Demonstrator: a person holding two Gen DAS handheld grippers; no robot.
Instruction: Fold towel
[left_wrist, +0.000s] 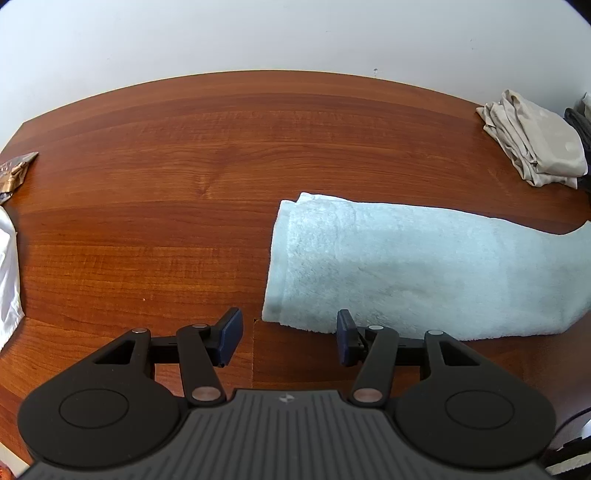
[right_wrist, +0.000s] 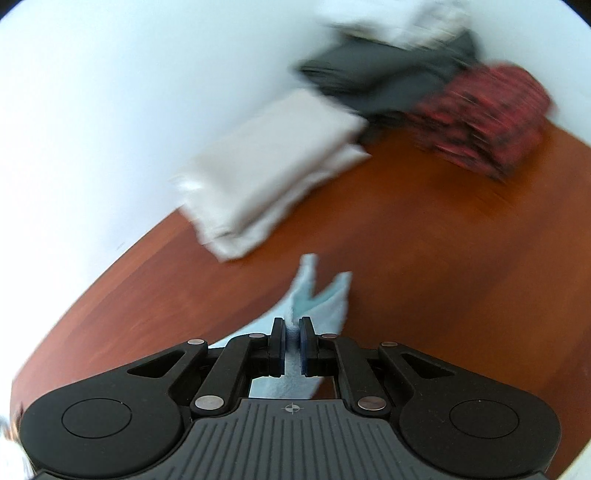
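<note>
My right gripper (right_wrist: 292, 341) pinches the towel (right_wrist: 325, 299) thinly; it may slip. Left gripper (left_wrist: 290, 338) gapes empty.

The left black plastic two-finger gripper (left_wrist: 290, 338) has a ribbed dark grey housing at 6 o'clock, marked with a small white crosshair-like emblem at its upper edge. Two round black discs flank the housing at 7 and 5 o'clock. Black link arms with triangular cut-outs run from silver pivot pins to dark blue rectangular finger pads (left_wrist: 232, 334). The right black plastic two-finger gripper (right_wrist: 292, 345) has the same build: ribbed grey housing, crosshair mark, round side discs, silver pins and dark blue pads (right_wrist: 305, 345) on black carriers.
</note>
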